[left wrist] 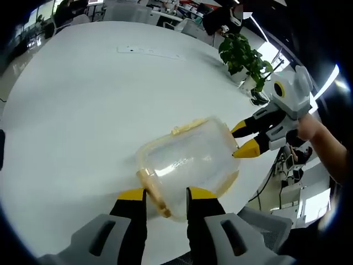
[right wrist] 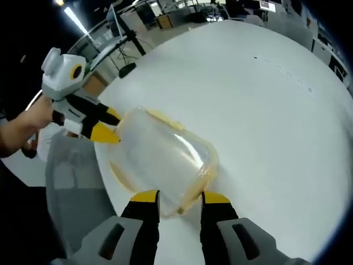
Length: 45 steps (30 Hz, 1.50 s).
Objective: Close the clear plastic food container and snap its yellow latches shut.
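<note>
Flanking the clear container [left wrist: 190,160] on the white table [left wrist: 83,110], both grippers—left [left wrist: 165,200], right [right wrist: 179,200]—stand open, gripping nothing.

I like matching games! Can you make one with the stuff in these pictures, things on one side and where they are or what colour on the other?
Things:
1. clear plastic food container
2. potted plant
3. table
4. latches

Descriptions:
A. white and round
B. see-through, between the tips of the left gripper and the right gripper
C. green leaves, at the table's far edge
D. yellow, along the container's rim

Pairs: 1-B, 2-C, 3-A, 4-D
</note>
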Motion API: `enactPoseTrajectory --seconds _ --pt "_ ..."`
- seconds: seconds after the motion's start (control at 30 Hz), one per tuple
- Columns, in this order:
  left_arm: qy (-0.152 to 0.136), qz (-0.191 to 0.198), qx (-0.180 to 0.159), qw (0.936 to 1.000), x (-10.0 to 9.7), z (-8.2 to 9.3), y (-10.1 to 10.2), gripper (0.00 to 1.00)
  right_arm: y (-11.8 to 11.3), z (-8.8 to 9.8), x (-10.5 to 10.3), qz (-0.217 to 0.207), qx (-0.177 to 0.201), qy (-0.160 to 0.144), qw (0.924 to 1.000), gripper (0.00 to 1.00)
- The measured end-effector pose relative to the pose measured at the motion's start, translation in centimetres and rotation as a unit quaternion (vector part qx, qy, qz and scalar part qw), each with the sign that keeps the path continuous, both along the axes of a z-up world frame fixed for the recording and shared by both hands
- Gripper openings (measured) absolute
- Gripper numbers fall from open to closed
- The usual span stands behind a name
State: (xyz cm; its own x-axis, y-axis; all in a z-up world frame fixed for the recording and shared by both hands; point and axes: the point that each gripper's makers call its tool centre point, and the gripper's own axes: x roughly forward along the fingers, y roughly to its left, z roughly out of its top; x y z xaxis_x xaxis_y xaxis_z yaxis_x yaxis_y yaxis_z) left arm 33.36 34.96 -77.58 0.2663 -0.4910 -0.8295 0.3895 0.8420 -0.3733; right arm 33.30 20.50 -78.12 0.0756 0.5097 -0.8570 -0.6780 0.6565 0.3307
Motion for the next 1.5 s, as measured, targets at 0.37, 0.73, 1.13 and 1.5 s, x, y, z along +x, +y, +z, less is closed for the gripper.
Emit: enactPoseTrajectory --seconds 0.37,0.73,1.13,1.5 --pt "-0.007 0.004 0.0 1.0 -0.1 -0.4 -0.1 0.24 0.6 0.1 0.9 -0.011 0.0 0.0 0.9999 0.26" --pt "-0.011 0.01 -0.009 0.9998 0.1 -0.2 -0.2 0.26 0.8 0.3 1.4 -0.024 0.001 0.006 0.9997 0.27" --pt "0.002 -0.01 -0.014 0.9998 0.2 0.0 -0.2 0.26 0.9 0.5 1.2 -0.037 0.01 0.003 0.9992 0.27" --pt "-0.003 -0.038 -0.012 0.9992 0.4 0.1 0.1 0.28 0.7 0.4 -1.3 -0.046 0.02 0.033 0.9982 0.23"
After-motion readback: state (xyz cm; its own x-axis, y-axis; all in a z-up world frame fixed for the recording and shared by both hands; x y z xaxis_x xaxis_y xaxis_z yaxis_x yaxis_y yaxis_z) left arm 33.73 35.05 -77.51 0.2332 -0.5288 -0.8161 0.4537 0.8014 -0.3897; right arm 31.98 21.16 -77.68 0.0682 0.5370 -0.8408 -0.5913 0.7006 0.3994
